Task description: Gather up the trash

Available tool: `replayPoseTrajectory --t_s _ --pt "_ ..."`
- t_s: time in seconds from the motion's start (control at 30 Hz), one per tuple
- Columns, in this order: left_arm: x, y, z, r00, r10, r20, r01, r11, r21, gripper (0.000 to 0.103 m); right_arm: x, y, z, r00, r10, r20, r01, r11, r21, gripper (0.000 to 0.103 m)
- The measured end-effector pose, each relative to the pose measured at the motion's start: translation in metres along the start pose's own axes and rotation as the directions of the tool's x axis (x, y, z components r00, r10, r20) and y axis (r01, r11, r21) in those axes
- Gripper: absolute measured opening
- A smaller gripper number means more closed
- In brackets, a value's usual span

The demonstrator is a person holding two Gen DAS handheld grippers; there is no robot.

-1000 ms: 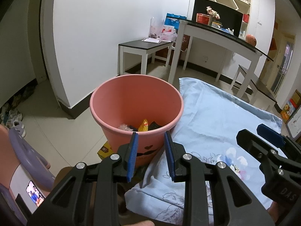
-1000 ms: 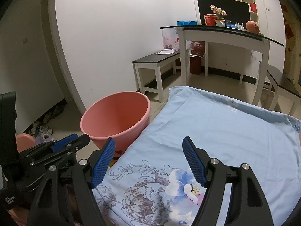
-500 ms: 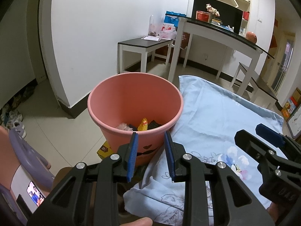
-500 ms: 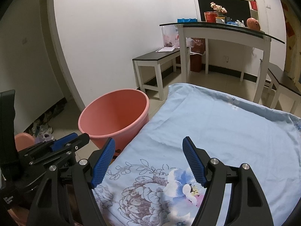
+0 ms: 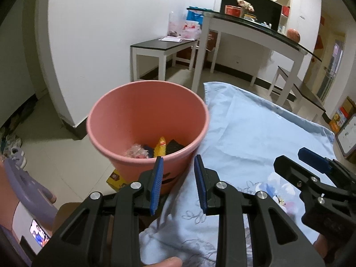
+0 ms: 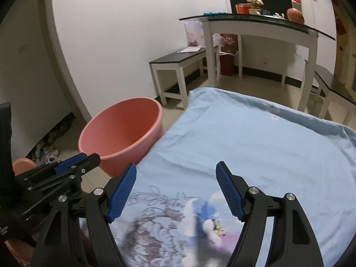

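The pink bucket (image 5: pixel 146 120) stands on the tiled floor at the centre of the left wrist view, touching the edge of the blue sheet (image 5: pixel 262 138). Trash lies at its bottom: a yellow wrapper (image 5: pixel 161 148), a clear crumpled wrapper (image 5: pixel 135 152) and dark pieces. The left tongs (image 5: pixel 178 184) hover low in that frame, parted a little and empty. The right tongs (image 6: pixel 175 191), spread wide and empty, hang over the sheet's flower print (image 6: pixel 178 218).
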State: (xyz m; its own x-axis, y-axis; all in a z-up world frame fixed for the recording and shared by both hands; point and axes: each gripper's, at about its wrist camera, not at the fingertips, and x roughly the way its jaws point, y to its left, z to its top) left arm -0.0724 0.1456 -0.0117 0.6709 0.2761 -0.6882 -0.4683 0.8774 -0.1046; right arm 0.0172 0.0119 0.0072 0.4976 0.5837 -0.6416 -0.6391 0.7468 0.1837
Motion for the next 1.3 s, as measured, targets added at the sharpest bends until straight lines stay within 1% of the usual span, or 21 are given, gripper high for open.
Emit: replayPoseTrajectory --t_s 0.1,0.17,0.33,0.43,0.53,0.63,0.7,0.77,0.9,1.0,1.07,1.13,1.27,1.3 --pt "0.003 -0.015 0.005 1.000 -0.022 -0.006 0.022 0.999 0.035 0.028 0.001 -0.019 0.001 1.000 -0.023 -0.007 0.023 0.999 0.031 0.073" --pt "0.006 -0.025 0.008 0.998 -0.053 -0.016 0.054 0.997 0.055 0.028 -0.001 -0.034 0.002 0.999 -0.043 -0.007 0.044 0.998 0.052 0.073" --pt "0.015 -0.056 0.017 0.991 -0.124 -0.045 0.128 0.985 0.115 0.028 -0.011 -0.087 0.008 0.992 -0.127 -0.009 0.127 0.984 0.122 0.073" --pt "0.023 -0.085 0.024 0.982 -0.176 -0.068 0.185 0.967 0.173 0.028 -0.017 -0.121 0.009 0.983 -0.183 -0.011 0.183 0.969 0.166 0.073" --pt "0.031 -0.119 0.029 0.968 -0.232 -0.092 0.247 0.943 0.224 0.028 -0.021 -0.162 0.006 0.964 -0.263 -0.038 0.265 0.942 0.205 0.073" --pt "0.040 -0.153 0.028 0.941 -0.309 -0.140 0.338 0.897 0.285 0.028 -0.024 -0.201 0.002 0.943 -0.327 -0.069 0.333 0.910 0.248 0.073" --pt "0.046 -0.179 0.025 0.921 -0.352 -0.168 0.389 0.860 0.330 0.029 -0.027 -0.226 -0.002 0.928 -0.361 -0.091 0.372 0.884 0.282 0.073" --pt "0.050 -0.204 0.021 0.891 -0.403 -0.209 0.453 0.815 0.362 0.029 -0.030 -0.249 -0.006 0.916 -0.387 -0.108 0.401 0.862 0.310 0.073" --pt "0.061 -0.242 0.008 0.831 -0.463 -0.308 0.555 0.734 0.391 0.029 -0.035 -0.282 -0.017 0.888 -0.432 -0.155 0.459 0.825 0.329 0.073" --pt "0.068 -0.260 -0.006 0.786 -0.489 -0.378 0.615 0.678 0.402 0.029 -0.032 -0.298 -0.026 0.886 -0.421 -0.193 0.463 0.810 0.360 0.073" --pt "0.072 -0.269 -0.012 0.772 -0.490 -0.404 0.633 0.655 0.414 0.029 -0.030 -0.303 -0.032 0.887 -0.413 -0.209 0.462 0.809 0.363 0.073" --pt "0.071 -0.279 -0.021 0.757 -0.496 -0.425 0.651 0.627 0.428 0.029 -0.026 -0.305 -0.037 0.879 -0.417 -0.229 0.474 0.809 0.348 0.073" --pt "0.071 -0.291 -0.030 0.746 -0.497 -0.443 0.665 0.597 0.449 0.029 -0.023 -0.308 -0.041 0.868 -0.431 -0.247 0.493 0.804 0.332 0.073" --pt "0.070 -0.294 -0.033 0.744 -0.497 -0.447 0.667 0.585 0.461 0.029 -0.022 -0.309 -0.042 0.863 -0.440 -0.249 0.502 0.802 0.323 0.073"
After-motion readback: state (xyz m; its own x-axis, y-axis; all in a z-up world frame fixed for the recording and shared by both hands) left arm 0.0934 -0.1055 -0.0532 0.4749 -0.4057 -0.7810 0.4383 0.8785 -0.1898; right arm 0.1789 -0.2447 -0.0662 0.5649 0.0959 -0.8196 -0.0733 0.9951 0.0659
